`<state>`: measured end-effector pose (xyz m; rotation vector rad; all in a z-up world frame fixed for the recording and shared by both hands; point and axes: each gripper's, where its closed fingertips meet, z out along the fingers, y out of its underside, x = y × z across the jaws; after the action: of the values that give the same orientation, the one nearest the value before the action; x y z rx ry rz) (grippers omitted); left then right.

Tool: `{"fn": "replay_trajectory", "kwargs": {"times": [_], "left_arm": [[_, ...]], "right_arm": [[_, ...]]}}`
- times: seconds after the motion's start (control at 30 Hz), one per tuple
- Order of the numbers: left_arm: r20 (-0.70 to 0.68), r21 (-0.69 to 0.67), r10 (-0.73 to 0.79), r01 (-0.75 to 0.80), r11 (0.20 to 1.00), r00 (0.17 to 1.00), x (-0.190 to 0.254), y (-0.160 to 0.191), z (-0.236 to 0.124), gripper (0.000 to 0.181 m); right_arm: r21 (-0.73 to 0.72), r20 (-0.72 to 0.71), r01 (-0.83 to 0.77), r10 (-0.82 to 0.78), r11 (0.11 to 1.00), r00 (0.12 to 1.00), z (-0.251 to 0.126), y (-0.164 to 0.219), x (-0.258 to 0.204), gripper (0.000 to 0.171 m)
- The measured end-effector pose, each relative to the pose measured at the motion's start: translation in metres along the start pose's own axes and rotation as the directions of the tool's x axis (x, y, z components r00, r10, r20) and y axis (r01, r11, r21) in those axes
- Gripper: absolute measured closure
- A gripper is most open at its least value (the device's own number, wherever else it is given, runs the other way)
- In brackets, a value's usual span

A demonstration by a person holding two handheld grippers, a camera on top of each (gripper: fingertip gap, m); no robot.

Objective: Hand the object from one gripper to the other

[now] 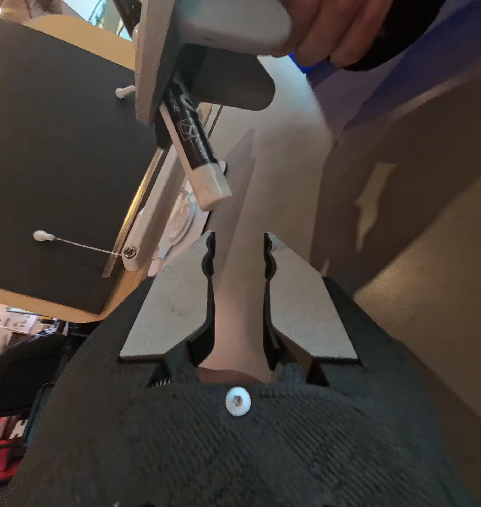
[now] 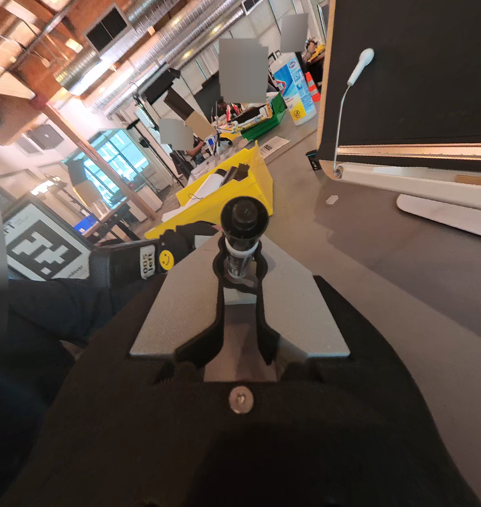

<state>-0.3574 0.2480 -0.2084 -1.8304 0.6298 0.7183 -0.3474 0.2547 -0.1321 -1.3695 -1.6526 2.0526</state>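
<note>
Hovering over the grey counter (image 2: 343, 247): right hand-held gripper (image 2: 240, 263) clamped on the marker (image 1: 198, 148), free white end down; left hand-held gripper (image 1: 239, 255) gaping, empty, below. Best slid squarely around that end before clamping.

Each gripper, left gripper (image 1: 238, 253) and right gripper (image 2: 238, 256), has flat grey fingers edged in black scalloped pads, a coarse black printed body and one silver screw (image 1: 238, 401) at centre. A dark sleeve (image 2: 55, 307) covers the person's arm.
</note>
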Motion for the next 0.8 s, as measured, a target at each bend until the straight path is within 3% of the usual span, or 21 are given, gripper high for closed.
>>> {"fn": "replay_trajectory", "kwargs": {"times": [0.43,0.8], "left_arm": [[0.020,0.014,0.013,-0.014,1.000,1.000,-0.002,-0.004,-0.001,0.155],[0.010,0.034,0.013,-0.013,0.999,1.000,0.001,-0.007,-0.001,0.153]], "right_arm": [[-0.083,-0.124,0.103,-0.113,0.991,0.986,0.006,0.014,0.013,0.155],[-0.079,-0.122,0.101,-0.110,0.992,0.986,0.007,0.015,0.012,0.155]]}}
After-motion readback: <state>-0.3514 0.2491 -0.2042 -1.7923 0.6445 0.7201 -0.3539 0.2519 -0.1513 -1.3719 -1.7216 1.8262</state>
